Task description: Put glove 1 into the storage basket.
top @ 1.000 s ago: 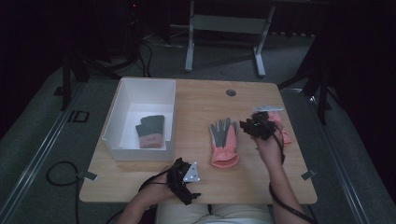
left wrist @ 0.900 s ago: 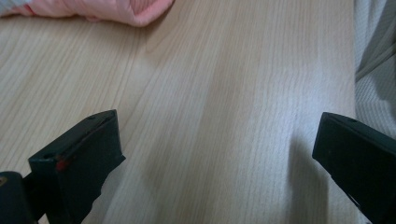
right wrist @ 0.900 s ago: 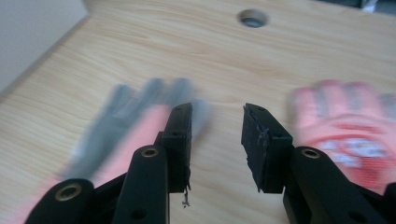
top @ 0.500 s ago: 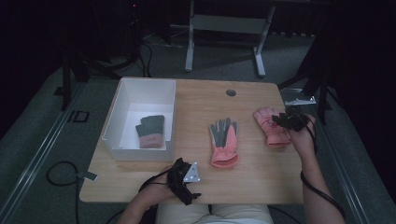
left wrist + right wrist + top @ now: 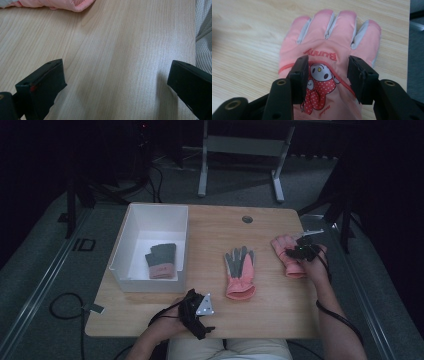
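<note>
Left to right in the high view: white bin centre left with a folded grey glove inside; left gripper at bottom centre, jaws wide apart over bare table, holding nothing. Middle glove lies cuff-down. Right gripper sits on the pink glove at centre right. Its jaws have just been opening, now about half apart, straddling the back of the glove with the printed patch between them, pads not pinching. Glove's long axis runs along the jaws, fingertips pointing to upper frame, cuff toward the hand. Right hand far nearer.
</note>
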Demonstrator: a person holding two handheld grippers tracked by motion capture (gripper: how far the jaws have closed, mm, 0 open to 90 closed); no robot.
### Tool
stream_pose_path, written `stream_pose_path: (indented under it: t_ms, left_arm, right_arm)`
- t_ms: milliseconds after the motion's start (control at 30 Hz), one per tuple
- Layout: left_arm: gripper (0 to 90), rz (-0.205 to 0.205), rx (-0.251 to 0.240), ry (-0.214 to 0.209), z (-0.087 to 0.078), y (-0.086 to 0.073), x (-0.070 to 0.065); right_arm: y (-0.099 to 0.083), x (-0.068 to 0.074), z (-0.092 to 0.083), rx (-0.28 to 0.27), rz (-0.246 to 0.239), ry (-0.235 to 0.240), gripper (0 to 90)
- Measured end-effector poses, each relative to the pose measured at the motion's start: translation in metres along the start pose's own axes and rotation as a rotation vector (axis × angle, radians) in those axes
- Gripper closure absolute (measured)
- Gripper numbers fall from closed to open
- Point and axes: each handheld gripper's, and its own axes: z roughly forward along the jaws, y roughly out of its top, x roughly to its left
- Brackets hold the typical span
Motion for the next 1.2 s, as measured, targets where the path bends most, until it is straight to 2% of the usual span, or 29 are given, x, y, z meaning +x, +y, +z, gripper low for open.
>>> stream_pose_path:
  t_ms: [100, 133, 167, 200, 267, 333, 367, 467, 600, 633, 667, 700, 767, 800, 833, 867, 933, 1033, 1200]
  left_arm:
    - [0.7, 0.003, 0.002, 0.002, 0.000, 0.000, -0.001]
    - [0.7, 0.004, -0.002, 0.003, 0.000, 0.000, -0.002]
    - [0.7, 0.004, -0.002, 0.003, 0.000, 0.000, -0.002]
    - [0.7, 0.003, -0.003, 0.003, 0.000, 0.001, -0.002]
    - [0.7, 0.000, -0.005, -0.001, 0.000, 0.001, -0.001]
    - [0.7, -0.002, -0.010, -0.001, 0.000, 0.001, -0.001]
    - [0.7, -0.001, -0.009, -0.004, 0.000, 0.001, -0.001]
    - [0.7, 0.002, -0.006, -0.005, 0.001, 0.002, -0.002]
    - [0.7, 0.005, -0.001, -0.004, 0.002, 0.002, -0.002]
    - [0.7, 0.006, -0.001, -0.002, 0.002, 0.002, -0.002]
    - [0.7, 0.004, -0.002, -0.003, 0.002, 0.002, -0.002]
    - [0.7, 0.005, -0.001, -0.002, 0.002, 0.002, -0.002]
    - [0.7, 0.006, -0.001, -0.001, 0.001, 0.002, -0.002]
    - [0.7, 0.005, -0.001, 0.000, 0.001, 0.002, -0.002]
    - [0.7, 0.004, -0.002, 0.001, 0.001, 0.002, -0.002]
    - [0.7, 0.007, -0.004, 0.002, 0.001, 0.003, -0.002]
    - [0.7, 0.012, -0.001, 0.005, 0.000, 0.003, -0.002]
    - [0.7, 0.012, -0.006, 0.007, -0.001, 0.003, -0.002]
    - [0.7, 0.011, -0.010, 0.011, -0.002, 0.003, -0.001]
  right_arm:
    - [-0.001, 0.003, 0.002, 0.005, -0.015, -0.016, 57.0]
    - [0.000, 0.004, 0.003, 0.012, -0.011, -0.024, 67.8]
    - [0.000, 0.004, 0.003, 0.012, -0.011, -0.024, 67.8]
    - [0.000, 0.005, 0.003, 0.015, -0.009, -0.023, 71.8]
    - [0.002, 0.006, 0.004, 0.026, 0.031, 0.004, 82.0]
    - [0.002, 0.006, 0.003, 0.026, 0.043, 0.010, 82.9]
    - [0.003, 0.004, 0.001, 0.030, 0.070, 0.017, 84.1]
    - [0.007, 0.006, -0.012, 0.025, 0.119, -0.012, 85.1]
    - [0.011, 0.015, -0.043, -0.022, 0.173, -0.036, 85.4]
    - [0.011, 0.019, -0.056, -0.046, 0.202, -0.038, 85.4]
    - [0.012, 0.028, -0.075, -0.067, 0.206, -0.054, 85.4]
    - [0.012, 0.028, -0.075, -0.067, 0.206, -0.054, 85.4]
    - [0.010, 0.036, -0.092, -0.086, 0.217, -0.054, 85.4]
    - [0.007, 0.044, -0.105, -0.097, 0.225, -0.070, 85.4]
    - [0.007, 0.044, -0.105, -0.097, 0.225, -0.070, 85.4]
    - [0.003, 0.052, -0.114, -0.105, 0.249, -0.068, 85.4]
    - [0.001, 0.055, -0.116, -0.109, 0.252, -0.068, 85.4]
    - [-0.007, 0.070, -0.119, -0.104, 0.247, -0.075, 85.4]
    - [-0.016, 0.080, -0.111, -0.085, 0.261, -0.062, 85.4]
